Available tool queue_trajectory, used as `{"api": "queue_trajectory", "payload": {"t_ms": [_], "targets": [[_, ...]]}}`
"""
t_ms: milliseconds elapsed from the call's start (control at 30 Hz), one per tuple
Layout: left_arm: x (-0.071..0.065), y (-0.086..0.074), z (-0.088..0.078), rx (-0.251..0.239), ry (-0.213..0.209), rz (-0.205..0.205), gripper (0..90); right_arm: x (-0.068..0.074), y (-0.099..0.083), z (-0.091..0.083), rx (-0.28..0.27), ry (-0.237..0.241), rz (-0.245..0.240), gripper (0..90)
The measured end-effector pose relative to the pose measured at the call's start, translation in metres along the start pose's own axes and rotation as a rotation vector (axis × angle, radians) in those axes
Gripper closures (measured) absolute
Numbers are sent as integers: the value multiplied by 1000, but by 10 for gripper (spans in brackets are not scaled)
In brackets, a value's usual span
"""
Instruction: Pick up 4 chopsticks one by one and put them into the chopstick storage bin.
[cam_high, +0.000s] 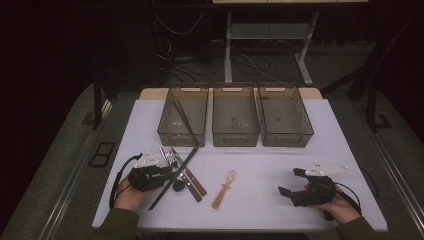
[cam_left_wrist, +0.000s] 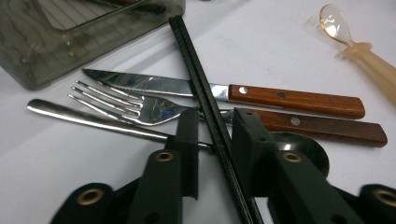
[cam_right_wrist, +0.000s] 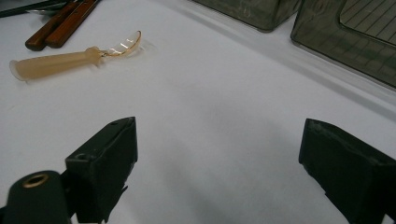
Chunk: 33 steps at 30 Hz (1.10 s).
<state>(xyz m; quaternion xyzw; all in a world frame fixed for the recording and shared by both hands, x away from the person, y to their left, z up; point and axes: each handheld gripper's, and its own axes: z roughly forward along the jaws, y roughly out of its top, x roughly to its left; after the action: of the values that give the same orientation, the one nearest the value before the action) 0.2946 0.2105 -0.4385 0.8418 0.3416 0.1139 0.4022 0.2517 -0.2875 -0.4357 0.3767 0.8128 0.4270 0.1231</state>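
I work at a white table (cam_high: 280, 150) in a dark room; beyond its far edge the floor is grey, with loose cables and the legs of a metal frame on it. I can read no writing or label on anything here. Three smoky clear bins stand in a row along the far side: the left bin (cam_high: 183, 116) has a dark stick leaning inside it, while the middle bin (cam_high: 235, 116) and the right bin (cam_high: 285, 116) look bare. My left gripper (cam_left_wrist: 212, 133) sits at the near left of the table with its jaws drawn in close around a black chopstick (cam_left_wrist: 205, 98), one pad on each side of it; small gaps show there, so I cannot tell whether the pads press it. The chopstick runs from between my jaws toward the left bin and lies across the other cutlery, so that pile crowds my grip: a wood-handled knife (cam_left_wrist: 224, 91), a wood-handled fork (cam_left_wrist: 154, 109) just nearer, and a plain steel handle (cam_left_wrist: 93, 120) passing under my left pad. A translucent amber spoon (cam_high: 225, 189) lies alone near the middle, well apart from the pile. My right gripper (cam_right_wrist: 219, 154) rests at the near right, jaws spread wide with only bare tabletop between them.
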Motion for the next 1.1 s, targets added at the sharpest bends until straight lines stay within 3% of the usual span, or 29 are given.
{"api": "queue_trajectory", "payload": {"t_ms": [167, 600, 1100], "targets": [[1, 0, 1, 1, -9, -23, 786, 0, 0, 0, 0, 1, -2, 117], [0, -1, 7, 28, -20, -28, 793, 0, 1, -1, 3, -3, -5, 117], [-2, -1, 11, 81, 6, 10, 771, 1, 1, -1, 7, -4, -12, 118]]}}
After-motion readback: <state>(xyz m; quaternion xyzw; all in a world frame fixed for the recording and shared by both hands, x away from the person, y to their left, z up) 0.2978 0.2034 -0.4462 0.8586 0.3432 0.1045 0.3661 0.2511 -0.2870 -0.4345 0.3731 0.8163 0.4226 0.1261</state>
